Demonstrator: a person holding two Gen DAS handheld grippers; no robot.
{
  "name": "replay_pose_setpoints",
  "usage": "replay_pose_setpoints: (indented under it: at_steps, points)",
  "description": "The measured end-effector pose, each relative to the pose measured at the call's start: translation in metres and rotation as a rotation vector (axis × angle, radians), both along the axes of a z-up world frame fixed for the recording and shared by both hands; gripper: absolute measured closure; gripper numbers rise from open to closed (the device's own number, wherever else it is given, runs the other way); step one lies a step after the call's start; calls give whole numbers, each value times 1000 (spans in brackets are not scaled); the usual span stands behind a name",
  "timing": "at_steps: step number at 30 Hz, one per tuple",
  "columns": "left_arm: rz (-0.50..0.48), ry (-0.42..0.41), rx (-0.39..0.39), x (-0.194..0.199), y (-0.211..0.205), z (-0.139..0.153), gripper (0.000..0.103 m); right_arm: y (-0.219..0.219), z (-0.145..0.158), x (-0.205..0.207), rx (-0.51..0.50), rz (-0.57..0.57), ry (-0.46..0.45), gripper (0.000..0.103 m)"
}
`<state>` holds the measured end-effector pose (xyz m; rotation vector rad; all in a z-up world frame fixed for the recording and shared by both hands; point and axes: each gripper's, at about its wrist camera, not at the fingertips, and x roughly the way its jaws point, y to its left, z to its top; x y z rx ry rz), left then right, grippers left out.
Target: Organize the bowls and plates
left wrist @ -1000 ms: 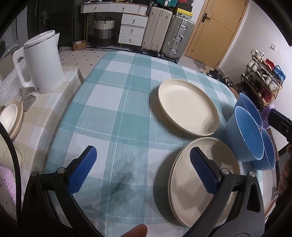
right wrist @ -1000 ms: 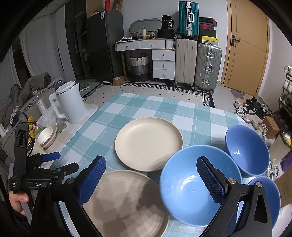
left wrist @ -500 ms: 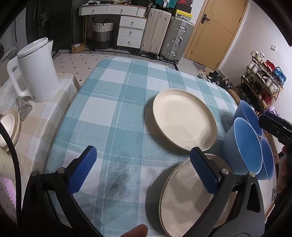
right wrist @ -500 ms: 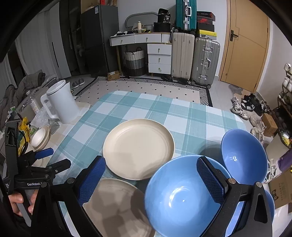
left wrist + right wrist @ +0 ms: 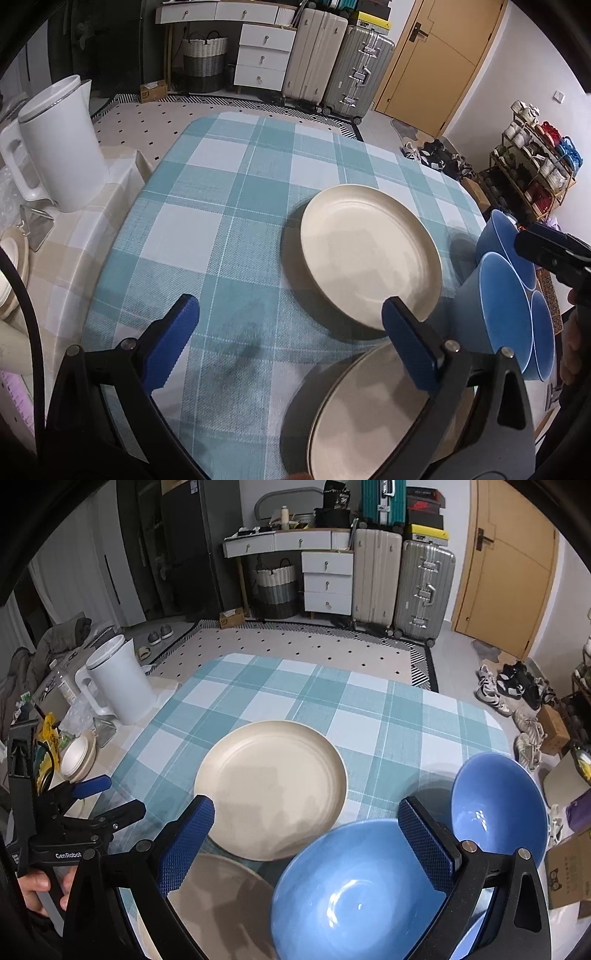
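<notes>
Two cream plates lie on the checked tablecloth: a far plate (image 5: 369, 254) (image 5: 271, 788) mid-table and a near plate (image 5: 373, 417) (image 5: 218, 897) at the front edge. Three blue bowls stand to the right: a near bowl (image 5: 354, 890) (image 5: 506, 314), a far bowl (image 5: 498, 805) (image 5: 506, 236), and a third (image 5: 541, 336) mostly hidden. My left gripper (image 5: 291, 343) is open and empty, above the near plate's left side. My right gripper (image 5: 304, 842) is open and empty, above the near bowl and far plate.
A white kettle (image 5: 62, 147) (image 5: 118, 683) stands on a beige-clothed side surface at the left, with small cream dishes (image 5: 77, 757) and clutter beside it. Suitcases, drawers and a door lie beyond the table. A shoe rack (image 5: 532, 162) stands at the right.
Both grippers have pulled back toward me and risen slightly, so plates and bowls sit lower in view. Both stay open. No dish has moved.
</notes>
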<state>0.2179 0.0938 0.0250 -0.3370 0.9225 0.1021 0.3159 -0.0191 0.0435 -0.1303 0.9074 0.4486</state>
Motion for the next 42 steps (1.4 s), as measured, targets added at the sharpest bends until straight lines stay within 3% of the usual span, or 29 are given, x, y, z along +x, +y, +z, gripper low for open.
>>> replay_pose_setpoints:
  at_steps: [24,30,35,37,42]
  points:
    - [15,81,-16,50,-2,-38,5,-1,-53,75,-26,-4,162,3]
    - [14,108,-25,58,-2,-50,9,3,-68,87,-40,10,215,14]
    - [14,123,-35,62,-1,-57,13,8,-83,99,-54,24,261,15]
    - [12,128,-37,63,-1,-59,14,8,-89,103,-55,14,276,22]
    - [4,136,-40,65,-3,-63,18,9,-97,108,-50,16,303,25]
